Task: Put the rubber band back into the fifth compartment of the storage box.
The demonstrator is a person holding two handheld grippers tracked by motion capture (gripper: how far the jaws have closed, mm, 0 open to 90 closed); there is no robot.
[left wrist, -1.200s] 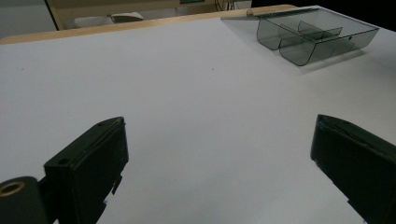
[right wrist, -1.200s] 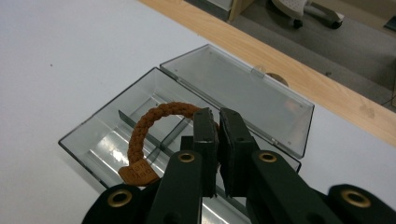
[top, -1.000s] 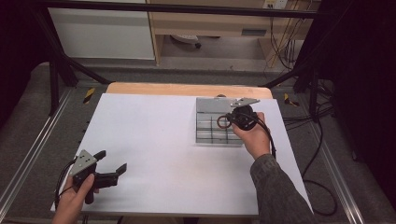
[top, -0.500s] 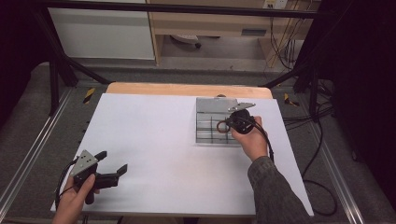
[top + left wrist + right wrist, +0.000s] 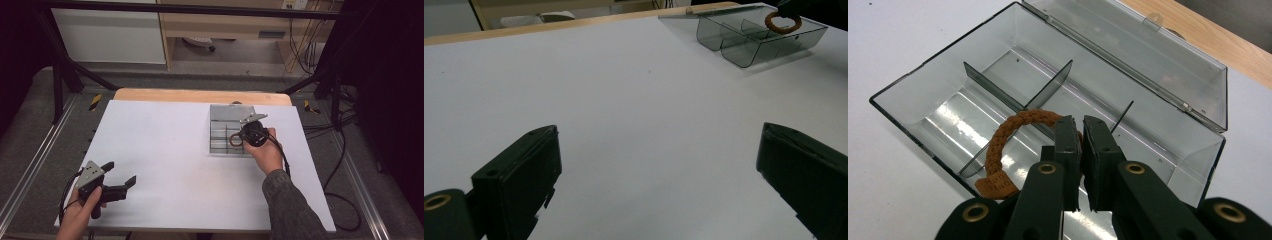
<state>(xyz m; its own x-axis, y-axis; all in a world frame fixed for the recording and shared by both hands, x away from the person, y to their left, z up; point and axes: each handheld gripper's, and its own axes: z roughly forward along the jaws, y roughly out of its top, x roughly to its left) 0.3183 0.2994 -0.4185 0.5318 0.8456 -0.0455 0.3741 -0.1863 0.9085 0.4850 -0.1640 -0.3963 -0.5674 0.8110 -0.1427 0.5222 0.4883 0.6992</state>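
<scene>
Bracelet (image 5: 1015, 131), pinched in the right hand-held gripper (image 5: 1081, 129), has dropped slightly toward the clear divided box (image 5: 908, 102), so placing looks close; the left hand-held gripper (image 5: 659, 165) stays spread over the tabletop (image 5: 160, 145).

The right gripper (image 5: 1080, 131) covers part of the braided brown bracelet (image 5: 1010, 131), hiding where its jaws grip it. In the left gripper view, the clear divided box (image 5: 744, 47) has its far corner cut off.
</scene>
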